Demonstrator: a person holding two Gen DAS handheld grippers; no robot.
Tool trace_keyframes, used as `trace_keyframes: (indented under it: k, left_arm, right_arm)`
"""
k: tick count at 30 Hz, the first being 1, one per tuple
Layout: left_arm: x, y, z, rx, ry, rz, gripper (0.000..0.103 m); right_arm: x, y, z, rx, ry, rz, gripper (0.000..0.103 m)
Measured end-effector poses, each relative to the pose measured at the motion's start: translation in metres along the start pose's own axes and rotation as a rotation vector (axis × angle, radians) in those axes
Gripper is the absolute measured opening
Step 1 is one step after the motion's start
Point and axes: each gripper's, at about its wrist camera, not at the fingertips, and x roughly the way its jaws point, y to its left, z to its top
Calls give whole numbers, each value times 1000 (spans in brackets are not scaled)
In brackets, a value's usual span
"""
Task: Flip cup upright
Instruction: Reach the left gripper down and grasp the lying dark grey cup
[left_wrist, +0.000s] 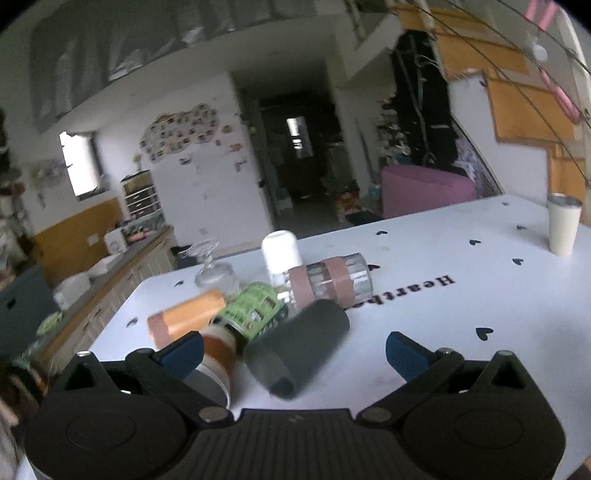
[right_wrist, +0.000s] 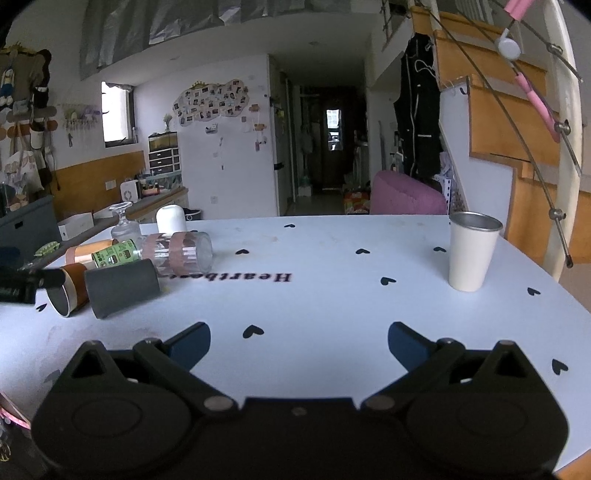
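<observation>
Several cups lie on their sides on the white table: a dark grey cup, a brown-banded paper cup, an orange cup, a green-labelled cup and a clear glass with pink bands. My left gripper is open, its jaws either side of the grey cup, just short of it. My right gripper is open and empty over bare table. The left gripper's tip shows at the left edge.
A white cup with a metal rim stands upright at the table's far right. A white cup and a stemmed glass stand upside down behind the pile. A counter runs along the left.
</observation>
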Motion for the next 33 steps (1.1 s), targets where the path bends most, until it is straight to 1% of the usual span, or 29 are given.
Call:
trace_keyframes:
  k: [3,6,8,12,13,17,22,25,28,29,31,32,33]
  left_arm:
    - [19,1,13,50,32,-18,103]
    - [42,1,28,110,87,-59,103]
    - [55,-2,38,161,105,-73,103]
    - [86,-8,55,243,175,-75,103]
    - [92,-13,56,264,193,-71,103]
    - [123,-20,56,347,281,-94,103]
    - [148,-29,41,449,413,-116,102]
    - [157,-32,35,478,464,-98,97]
    - [163,-32,29,468,494,-107,88]
    - [164,-32,28,466,502,-111,84]
    - [164,-32,24,472,502,-91,79]
    - [165,-31,22,470,504,-81,72]
    - [165,-32,23,458,504,-83,71]
  right_arm:
    - [1,-4,-3,11,3,-2,103]
    - [2,-8,-5,19,5,-3,103]
    - [2,-10,-6,25,7,-5,103]
    - [3,-15,-9,37,9,-8,103]
    - [3,-17,-9,40,10,-9,103]
    - [2,-23,-11,47,9,-17,103]
    - [2,-30,-13,58,14,-27,103]
    - [3,-33,-15,70,24,-26,103]
    - [2,-33,-16,64,23,-19,103]
    - [2,-32,-16,60,23,-17,103]
    - [2,-31,-16,55,22,-16,103]
    - [2,-31,-16,54,22,-17,103]
    - [2,-31,-16,55,23,-18,103]
